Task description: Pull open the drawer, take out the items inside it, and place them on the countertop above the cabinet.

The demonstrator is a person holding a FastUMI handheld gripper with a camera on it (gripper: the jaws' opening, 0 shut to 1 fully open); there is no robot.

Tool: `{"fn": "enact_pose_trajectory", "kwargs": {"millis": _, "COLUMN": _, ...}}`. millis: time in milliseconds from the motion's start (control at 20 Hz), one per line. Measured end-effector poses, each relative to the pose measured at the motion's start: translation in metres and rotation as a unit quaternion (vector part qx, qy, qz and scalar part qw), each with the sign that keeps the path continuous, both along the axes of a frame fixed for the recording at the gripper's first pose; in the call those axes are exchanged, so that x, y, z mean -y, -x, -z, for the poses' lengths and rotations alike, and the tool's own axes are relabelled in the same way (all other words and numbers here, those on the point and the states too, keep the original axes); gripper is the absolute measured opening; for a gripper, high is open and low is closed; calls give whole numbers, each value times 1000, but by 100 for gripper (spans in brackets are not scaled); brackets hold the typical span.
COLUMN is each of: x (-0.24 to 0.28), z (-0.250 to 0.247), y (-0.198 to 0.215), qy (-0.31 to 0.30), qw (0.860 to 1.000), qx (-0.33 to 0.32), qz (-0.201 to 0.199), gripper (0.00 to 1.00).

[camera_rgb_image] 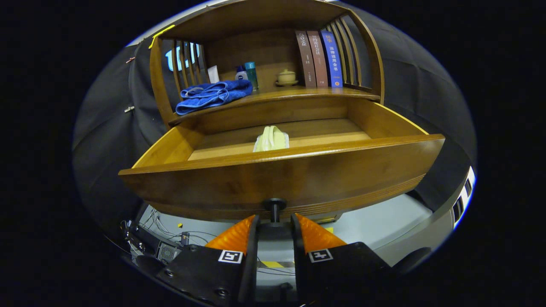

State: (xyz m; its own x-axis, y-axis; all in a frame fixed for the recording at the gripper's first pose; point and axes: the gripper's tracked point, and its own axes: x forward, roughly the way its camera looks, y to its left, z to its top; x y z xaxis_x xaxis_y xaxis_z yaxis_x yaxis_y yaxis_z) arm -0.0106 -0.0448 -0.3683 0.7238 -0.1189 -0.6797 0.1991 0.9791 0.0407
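Straddling the drawer [281, 179] knob [274, 205], the tool [274, 224] sits spread; the pale cloth [271, 139] lies beyond, above the fingers.

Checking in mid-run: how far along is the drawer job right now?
Done: the drawer is pulled well out of the cabinet. In hand: the gripper sits at the drawer's knob, its jaws on either side of the stem with a small gap, so not clearly clamping. Left: the pale yellow cloth lies inside the drawer and has to go up onto the countertop, beside the blue towel.
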Motion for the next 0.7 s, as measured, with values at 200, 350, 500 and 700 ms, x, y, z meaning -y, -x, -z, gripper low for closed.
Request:
{"fn": "enact_pose_trajectory", "kwargs": {"millis": 200, "x": 3, "z": -16, "y": 2, "qy": 17, "qw": 1000, "qx": 21, "qz": 0, "gripper": 66}}
{"fn": "enact_pose_trajectory", "kwargs": {"millis": 350, "x": 9, "z": -44, "y": 16, "qy": 28, "qw": 999, "qx": 39, "qz": 14, "gripper": 98}}
{"fn": "enact_pose_trajectory", "kwargs": {"millis": 500, "x": 3, "z": -83, "y": 12, "qy": 16, "qw": 998, "qx": 67, "qz": 16, "gripper": 99}}
{"fn": "enact_pose_trajectory", "kwargs": {"millis": 700, "x": -2, "z": -125, "y": -39, "qy": 5, "qw": 995, "qx": 98, "qz": 1, "gripper": 99}}
